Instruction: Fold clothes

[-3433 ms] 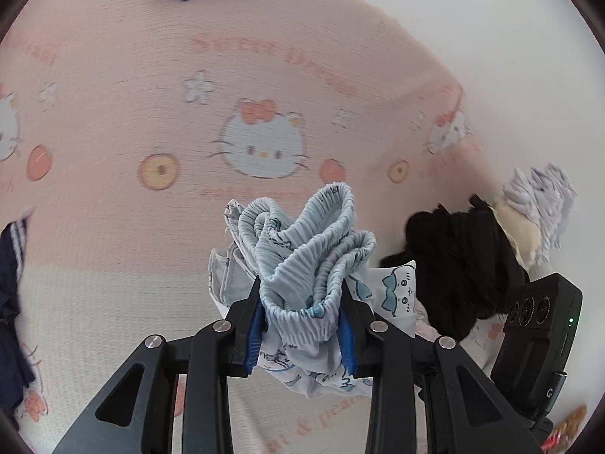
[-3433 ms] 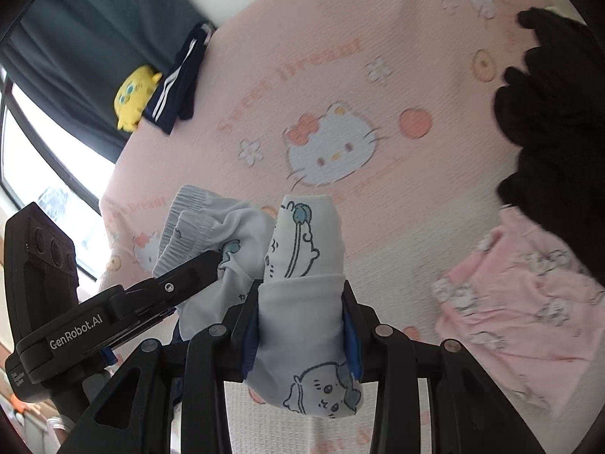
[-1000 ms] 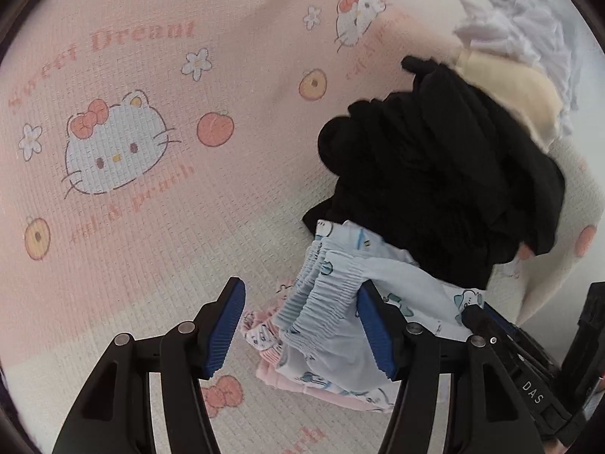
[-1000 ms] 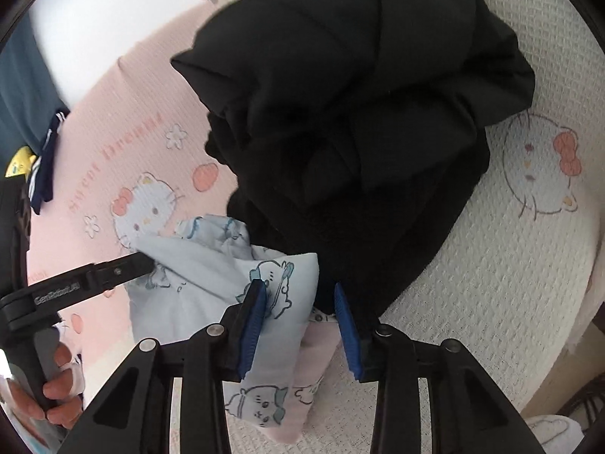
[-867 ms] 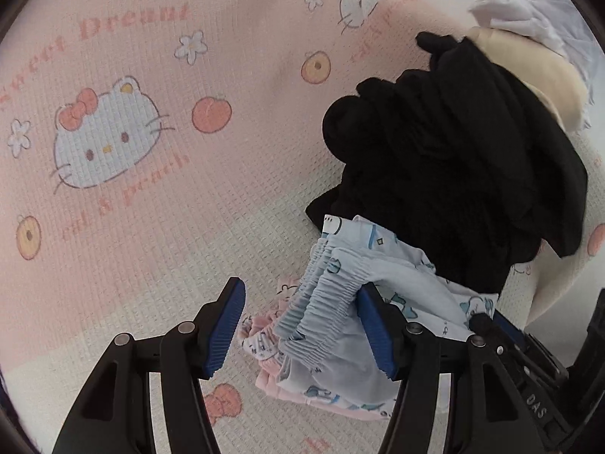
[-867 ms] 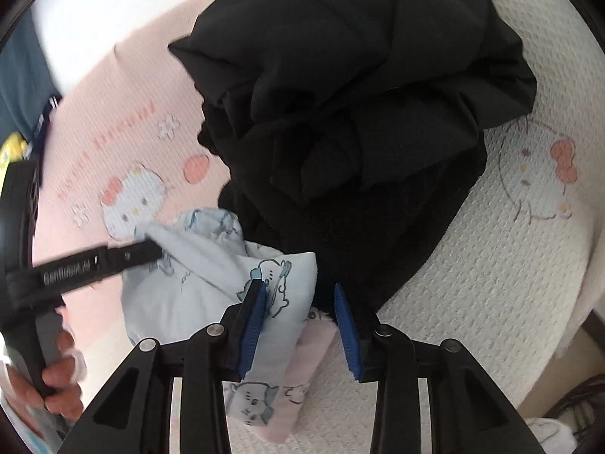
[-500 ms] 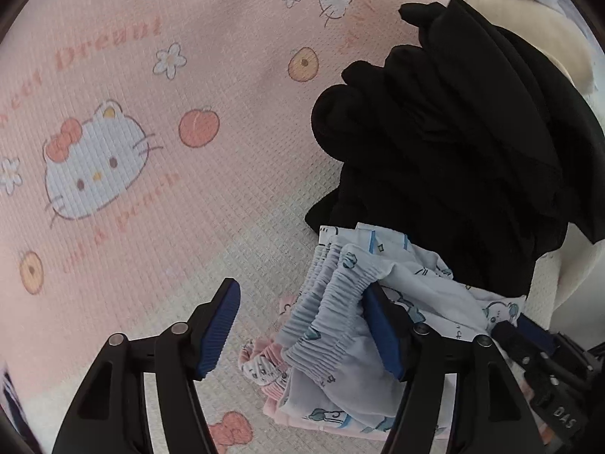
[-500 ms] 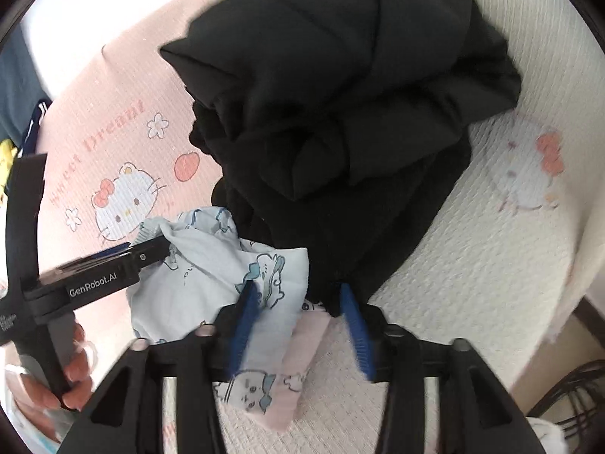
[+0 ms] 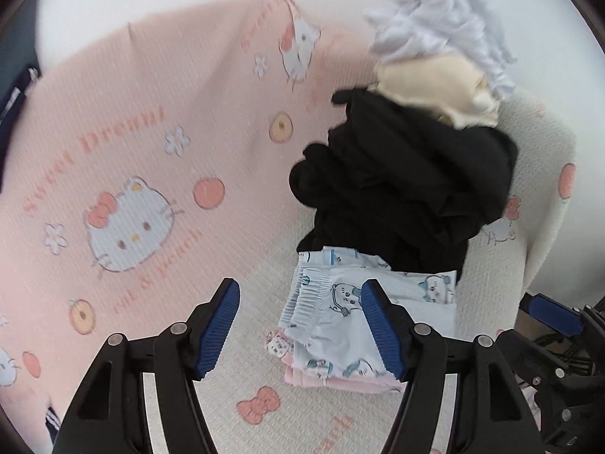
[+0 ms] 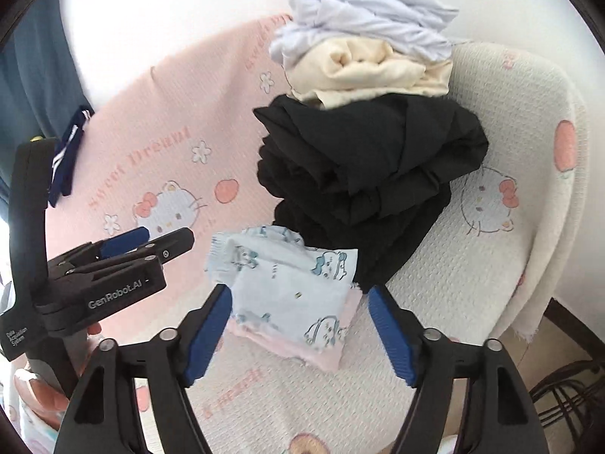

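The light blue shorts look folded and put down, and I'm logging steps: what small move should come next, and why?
Probably reach for the black garment next. The light blue shorts lie folded on the pink piece, both claws, left and right, are open and empty, and the black heap beside them is still crumpled.

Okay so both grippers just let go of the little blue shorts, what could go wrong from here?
The light blue shorts lie on a folded pink garment, with the open right gripper and left gripper close around them, so a finger might snag and undo the fold. The black pile, carrying cream clothes, touches the shorts and may slump onto them.
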Demonstrator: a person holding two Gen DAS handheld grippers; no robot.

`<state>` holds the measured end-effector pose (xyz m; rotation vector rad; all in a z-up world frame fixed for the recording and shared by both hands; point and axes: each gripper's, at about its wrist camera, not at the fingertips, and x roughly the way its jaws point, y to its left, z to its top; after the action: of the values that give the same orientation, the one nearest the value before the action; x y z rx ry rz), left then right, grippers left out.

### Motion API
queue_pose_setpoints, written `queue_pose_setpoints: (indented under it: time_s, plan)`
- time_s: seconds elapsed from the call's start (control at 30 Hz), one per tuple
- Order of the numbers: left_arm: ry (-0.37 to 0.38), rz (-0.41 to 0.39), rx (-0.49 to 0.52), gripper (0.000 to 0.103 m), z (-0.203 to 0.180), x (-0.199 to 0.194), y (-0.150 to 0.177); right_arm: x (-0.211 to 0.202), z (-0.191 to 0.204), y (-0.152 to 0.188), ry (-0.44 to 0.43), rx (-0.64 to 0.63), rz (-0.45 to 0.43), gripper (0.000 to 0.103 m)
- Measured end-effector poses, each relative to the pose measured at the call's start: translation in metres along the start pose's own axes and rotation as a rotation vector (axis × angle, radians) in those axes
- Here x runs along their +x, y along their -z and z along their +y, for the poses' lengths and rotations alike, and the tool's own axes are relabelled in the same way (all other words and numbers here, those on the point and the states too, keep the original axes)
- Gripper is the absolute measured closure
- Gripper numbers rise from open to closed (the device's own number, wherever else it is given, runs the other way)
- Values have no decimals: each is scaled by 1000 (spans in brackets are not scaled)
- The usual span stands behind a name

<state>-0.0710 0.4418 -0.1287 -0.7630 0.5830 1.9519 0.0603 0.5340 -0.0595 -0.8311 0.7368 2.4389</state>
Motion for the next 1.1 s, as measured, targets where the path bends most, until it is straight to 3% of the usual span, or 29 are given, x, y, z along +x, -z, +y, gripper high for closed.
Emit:
queue_pose_setpoints:
  time_s: [0.1, 0.4, 0.53, 0.67, 0.93, 1.1]
  plan:
    - [34, -17, -15, 38, -2, -22, 2, -10, 8, 3, 6, -30, 2, 27]
    - [-17, -57, -106, 38, 5, -91, 20, -67, 32, 25, 59, -164, 46, 27]
    - [-84, -95, -116, 38, 9, -131, 36, -87, 31, 32, -8, -110, 45, 27]
    - [-132, -128, -84, 38, 7, -167, 51, -106, 39, 30, 22, -143, 35, 27]
    - [-105, -176, -64, 31, -6, -209, 71, -131, 38, 35, 65, -194, 15, 26]
    - [-53, -147, -90, 30, -19, -209, 80, -129, 23, 41, 67, -115, 45, 26]
